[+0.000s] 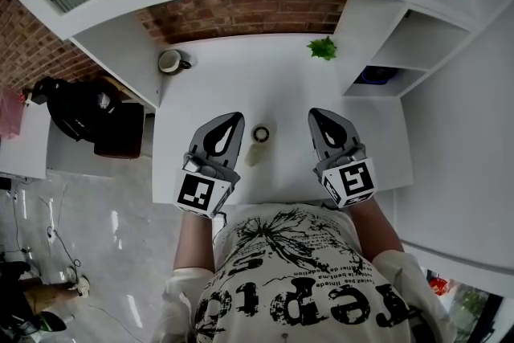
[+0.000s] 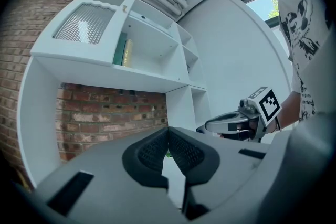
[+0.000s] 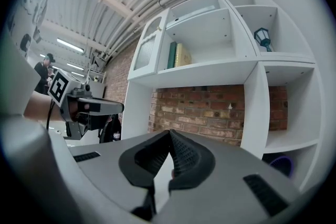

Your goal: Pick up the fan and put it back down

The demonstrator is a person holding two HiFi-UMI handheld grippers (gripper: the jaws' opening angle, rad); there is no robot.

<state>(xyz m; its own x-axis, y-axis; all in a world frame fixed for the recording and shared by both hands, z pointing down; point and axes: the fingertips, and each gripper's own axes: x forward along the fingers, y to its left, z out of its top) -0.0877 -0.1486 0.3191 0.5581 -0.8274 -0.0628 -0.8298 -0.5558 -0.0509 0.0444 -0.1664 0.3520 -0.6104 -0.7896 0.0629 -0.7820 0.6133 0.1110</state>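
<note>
A small cream hand fan (image 1: 259, 142) lies on the white desk (image 1: 241, 84), its round head towards the back and its handle towards me. It sits between my two grippers, touching neither. My left gripper (image 1: 234, 118) hovers just left of it, shut, with nothing between its pads (image 2: 181, 152). My right gripper (image 1: 318, 114) hovers to its right, also shut and empty, its pads (image 3: 184, 157) meeting at the tip. Both point level towards the brick back wall. The fan is hidden in both gripper views.
A mug (image 1: 170, 60) stands at the desk's back left and a small green plant (image 1: 323, 48) at the back right. White shelving (image 1: 377, 28) flanks the desk on the right, with a dark blue thing (image 1: 375, 75) in a cubby. A black chair (image 1: 88, 116) stands on the left.
</note>
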